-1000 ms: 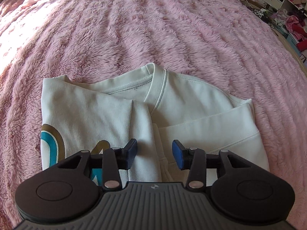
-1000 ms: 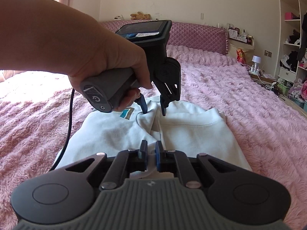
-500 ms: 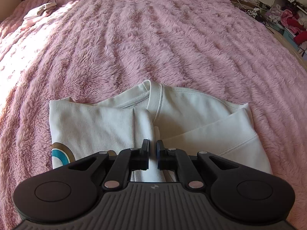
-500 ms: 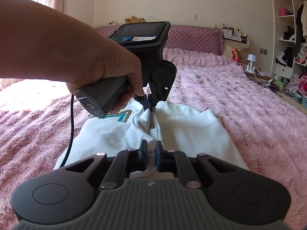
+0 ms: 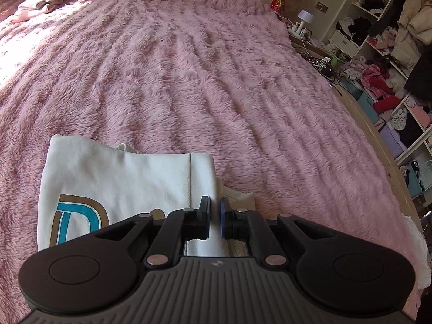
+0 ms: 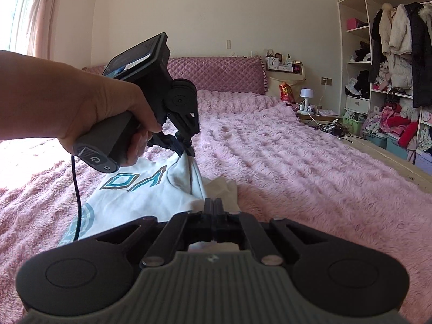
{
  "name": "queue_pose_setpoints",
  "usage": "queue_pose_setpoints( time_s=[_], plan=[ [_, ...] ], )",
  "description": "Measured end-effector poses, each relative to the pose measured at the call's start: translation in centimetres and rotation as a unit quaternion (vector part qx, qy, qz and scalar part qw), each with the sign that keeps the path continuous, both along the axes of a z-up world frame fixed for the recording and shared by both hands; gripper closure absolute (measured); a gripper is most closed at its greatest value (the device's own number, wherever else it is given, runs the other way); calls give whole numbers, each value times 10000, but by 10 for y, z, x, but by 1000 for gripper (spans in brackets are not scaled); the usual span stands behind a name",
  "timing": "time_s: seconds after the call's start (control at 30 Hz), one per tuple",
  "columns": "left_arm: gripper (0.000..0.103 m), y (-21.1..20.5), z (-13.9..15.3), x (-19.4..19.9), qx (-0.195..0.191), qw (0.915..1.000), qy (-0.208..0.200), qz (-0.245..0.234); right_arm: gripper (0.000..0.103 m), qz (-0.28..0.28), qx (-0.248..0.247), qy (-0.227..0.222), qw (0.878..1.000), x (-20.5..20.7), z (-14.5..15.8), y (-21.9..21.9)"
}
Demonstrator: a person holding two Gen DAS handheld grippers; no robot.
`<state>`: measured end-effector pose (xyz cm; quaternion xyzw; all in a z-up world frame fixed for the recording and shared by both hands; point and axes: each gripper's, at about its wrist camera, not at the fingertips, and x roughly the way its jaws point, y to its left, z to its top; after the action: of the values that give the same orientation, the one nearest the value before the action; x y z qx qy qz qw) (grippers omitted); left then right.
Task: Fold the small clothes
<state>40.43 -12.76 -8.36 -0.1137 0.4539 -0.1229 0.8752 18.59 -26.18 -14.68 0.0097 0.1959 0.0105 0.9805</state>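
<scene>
On the left of a pink fluffy bed (image 5: 243,81), a white top (image 5: 121,183) with a teal and brown print is lying partly folded. A person's hand (image 6: 113,124) is holding the left tool (image 6: 186,149), which is pinching a raised fold of the top, jaws closed on the cloth. Nearer the middle, the right tool (image 6: 213,206) is gripping the same garment's near edge, its jaws closed tight on white fabric. Both tools are lifting the side of the top off the bed. To the right, cluttered shelves (image 6: 391,94) are lining the wall. The thin pinch could slip, likely dropping the fold crooked; the plush bed could drag the lower layer and bunch it.
</scene>
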Motion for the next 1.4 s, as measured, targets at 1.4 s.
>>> queue_pose_setpoints(
  time_s=[1.4],
  plan=[
    [103, -57, -1, 3, -167, 9979, -165, -596, 99, -422, 2486, 924, 9633, -5, -51, -66]
  ],
)
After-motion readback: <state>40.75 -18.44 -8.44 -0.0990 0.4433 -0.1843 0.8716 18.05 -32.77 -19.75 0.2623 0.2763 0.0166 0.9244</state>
